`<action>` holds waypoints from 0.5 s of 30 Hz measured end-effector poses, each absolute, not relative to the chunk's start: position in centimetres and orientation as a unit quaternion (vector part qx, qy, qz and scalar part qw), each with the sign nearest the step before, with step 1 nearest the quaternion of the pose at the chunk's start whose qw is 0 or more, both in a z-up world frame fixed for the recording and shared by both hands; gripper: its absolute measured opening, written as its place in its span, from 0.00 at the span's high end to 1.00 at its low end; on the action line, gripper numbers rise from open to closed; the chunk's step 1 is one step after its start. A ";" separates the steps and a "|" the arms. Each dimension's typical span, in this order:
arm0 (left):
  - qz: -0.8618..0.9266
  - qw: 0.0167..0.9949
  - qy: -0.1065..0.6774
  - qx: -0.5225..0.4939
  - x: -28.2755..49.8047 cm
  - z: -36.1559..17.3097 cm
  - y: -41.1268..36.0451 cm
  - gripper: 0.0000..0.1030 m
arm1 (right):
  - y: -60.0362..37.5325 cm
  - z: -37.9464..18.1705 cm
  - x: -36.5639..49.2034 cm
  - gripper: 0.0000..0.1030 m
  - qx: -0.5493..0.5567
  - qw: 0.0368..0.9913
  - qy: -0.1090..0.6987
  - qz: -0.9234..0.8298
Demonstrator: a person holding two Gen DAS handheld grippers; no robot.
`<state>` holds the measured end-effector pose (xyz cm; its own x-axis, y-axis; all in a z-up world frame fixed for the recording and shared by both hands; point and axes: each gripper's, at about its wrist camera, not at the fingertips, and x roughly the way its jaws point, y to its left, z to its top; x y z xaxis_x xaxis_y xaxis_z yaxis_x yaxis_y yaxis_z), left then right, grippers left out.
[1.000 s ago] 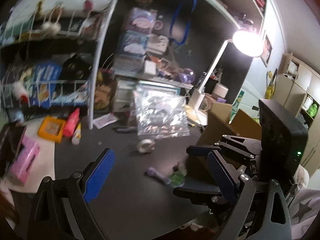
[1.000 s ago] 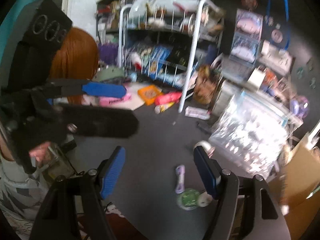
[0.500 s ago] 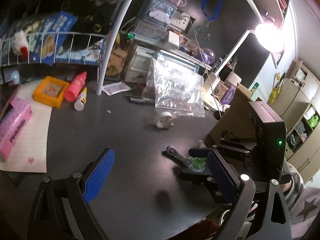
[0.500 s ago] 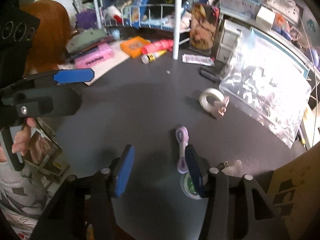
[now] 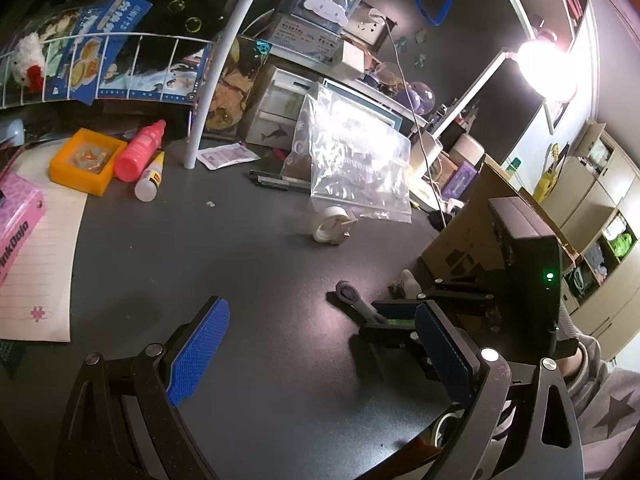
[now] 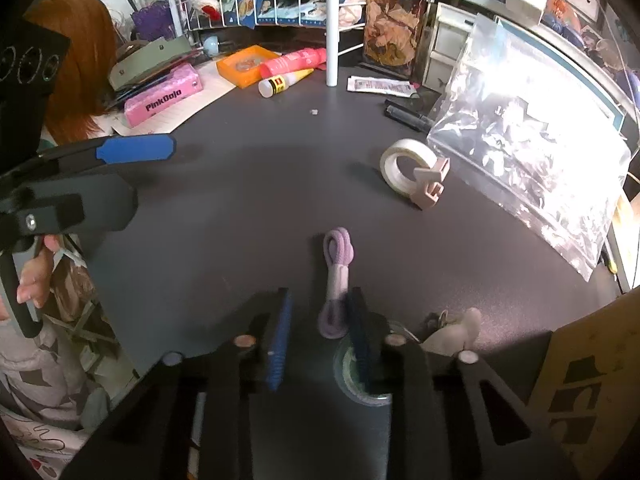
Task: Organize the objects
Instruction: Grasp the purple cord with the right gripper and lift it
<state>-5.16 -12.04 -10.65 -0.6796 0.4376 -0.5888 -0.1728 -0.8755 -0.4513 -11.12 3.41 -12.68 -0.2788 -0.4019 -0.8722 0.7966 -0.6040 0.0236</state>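
Right gripper has dropped to the desk and narrowed since a second ago; its fingers, not yet pressed together, now bracket the purple hair tie at lower centre. Left gripper stays spread wide, holding nothing; pickup appears imminent.

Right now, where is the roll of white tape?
In the right wrist view the white tape roll stands on the dark desk, right of centre, just in front of the clear plastic bag.

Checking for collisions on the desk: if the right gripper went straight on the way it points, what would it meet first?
Probably the purple hair tie, which lies lengthwise just ahead of the right gripper, against its right finger. Beyond it the dark desk looks bare up to the white pole, though depth is unclear.
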 end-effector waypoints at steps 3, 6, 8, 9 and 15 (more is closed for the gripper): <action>0.897 0.169 -0.184 -0.364 -5.1 -10.7 -12.0 0.09 | 3.3 -12.7 -11.1 0.88 0.456 0.387 0.218 -0.771; 0.896 0.170 -0.183 -0.366 -4.9 -10.7 -11.9 0.09 | 3.2 -12.7 -11.1 0.91 0.453 0.389 0.213 -0.773; 0.896 0.170 -0.183 -0.366 -4.8 -10.6 -11.8 0.09 | 3.2 -12.5 -10.8 0.91 0.448 0.391 0.214 -0.775; 0.897 0.170 -0.183 -0.366 -4.8 -10.6 -11.8 0.09 | 3.1 -12.3 -10.6 0.91 0.446 0.394 0.213 -0.775; 0.899 0.175 -0.181 -0.358 -4.0 -9.8 -11.3 0.09 | 2.9 -10.3 -9.0 0.91 0.417 0.414 0.210 -0.782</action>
